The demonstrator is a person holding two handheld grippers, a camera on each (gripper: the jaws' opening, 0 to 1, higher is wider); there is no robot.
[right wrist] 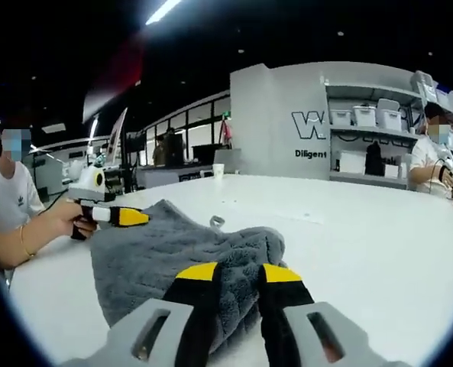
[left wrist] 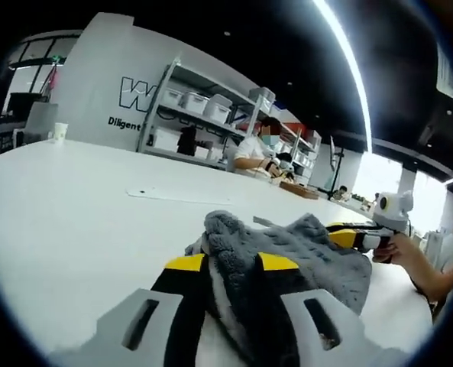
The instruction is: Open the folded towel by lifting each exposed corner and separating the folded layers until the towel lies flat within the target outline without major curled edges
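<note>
A grey fluffy towel [left wrist: 318,264] lies bunched on the white table [left wrist: 73,214]. In the left gripper view my left gripper [left wrist: 237,267] is shut on a fold of it, with cloth bulging up between the yellow-tipped jaws. My right gripper [left wrist: 356,238], held in a hand, meets the towel's far right edge. In the right gripper view the towel [right wrist: 157,256] spreads to the left. My right gripper [right wrist: 240,274] is shut on its near bunched edge. The left gripper [right wrist: 123,217], held in a hand, sits at the towel's far left corner. A small loop [right wrist: 216,222] sticks up from the far edge.
A faint pale outline [left wrist: 176,196] marks the table beyond the towel. A paper cup [left wrist: 60,131] stands at the far edge. Shelves with white bins [left wrist: 203,103] line the back wall, and a seated person [left wrist: 257,149] works there. Another person's arm [right wrist: 27,233] reaches in at the left.
</note>
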